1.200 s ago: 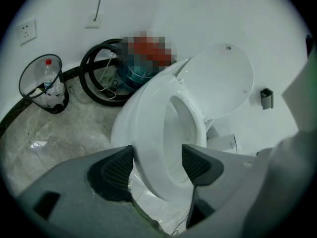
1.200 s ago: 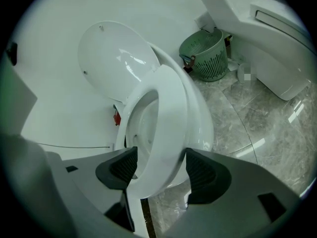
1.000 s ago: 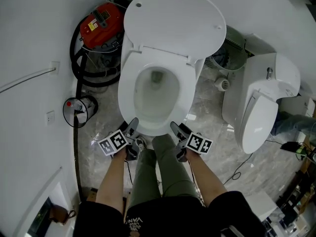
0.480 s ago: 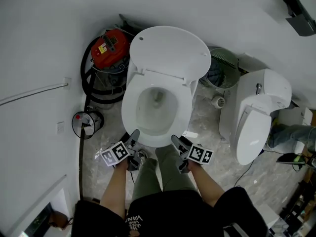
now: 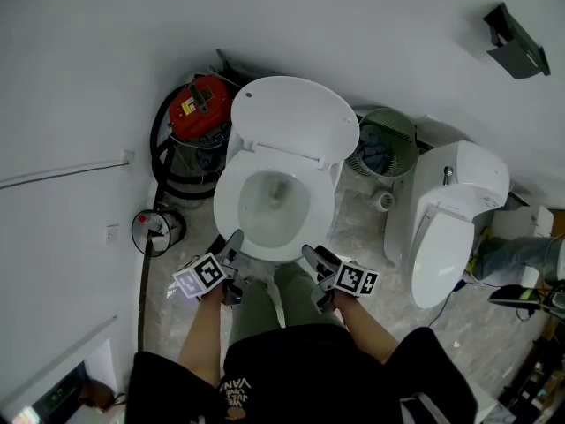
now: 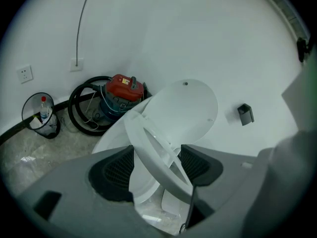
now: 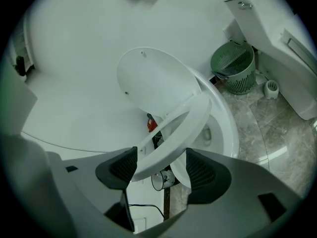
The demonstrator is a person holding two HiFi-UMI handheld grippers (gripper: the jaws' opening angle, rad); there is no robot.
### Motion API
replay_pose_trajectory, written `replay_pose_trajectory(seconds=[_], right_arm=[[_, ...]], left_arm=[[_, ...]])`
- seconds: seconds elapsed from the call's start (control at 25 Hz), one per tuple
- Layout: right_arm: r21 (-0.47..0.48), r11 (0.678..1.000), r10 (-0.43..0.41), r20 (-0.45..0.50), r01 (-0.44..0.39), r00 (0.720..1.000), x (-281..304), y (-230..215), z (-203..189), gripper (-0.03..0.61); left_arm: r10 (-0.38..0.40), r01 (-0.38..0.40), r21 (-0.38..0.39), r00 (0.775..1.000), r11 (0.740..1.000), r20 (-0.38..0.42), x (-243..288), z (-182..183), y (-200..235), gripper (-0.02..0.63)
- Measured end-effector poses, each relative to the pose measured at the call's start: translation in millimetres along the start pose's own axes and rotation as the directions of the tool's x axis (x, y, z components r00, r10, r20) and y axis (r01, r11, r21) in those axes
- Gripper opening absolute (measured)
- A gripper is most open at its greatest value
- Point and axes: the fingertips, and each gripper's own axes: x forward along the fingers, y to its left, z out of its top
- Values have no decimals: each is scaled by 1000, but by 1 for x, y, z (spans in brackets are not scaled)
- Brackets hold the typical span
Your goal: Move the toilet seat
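white toilet seat [image 6: 151,162], one, between left tool [image 5: 231,242] and right tool [image 5: 312,255]

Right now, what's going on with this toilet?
A person stands over the toilet with a gripper in each hand. The left gripper and right gripper each have their fingers closed on the front of the toilet seat. They hold it tilted up off the bowl, partway towards the lid, which stands open behind it.

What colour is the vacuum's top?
Red. The vacuum shows best in the head view.
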Motion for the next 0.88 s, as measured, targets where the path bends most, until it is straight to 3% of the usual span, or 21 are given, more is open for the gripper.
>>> replay_pose_trajectory(seconds=[0.48,0.88], right_arm=[[-58,998,44,52,-41,998,-10,34,40,293],[17,997,66,224,-72,972,-16,59,81,296]], left_arm=[[-44,42,69,999,997,29,1,39,-40,296],[-164,171,119,984,978,-65,9,69,-81,310]])
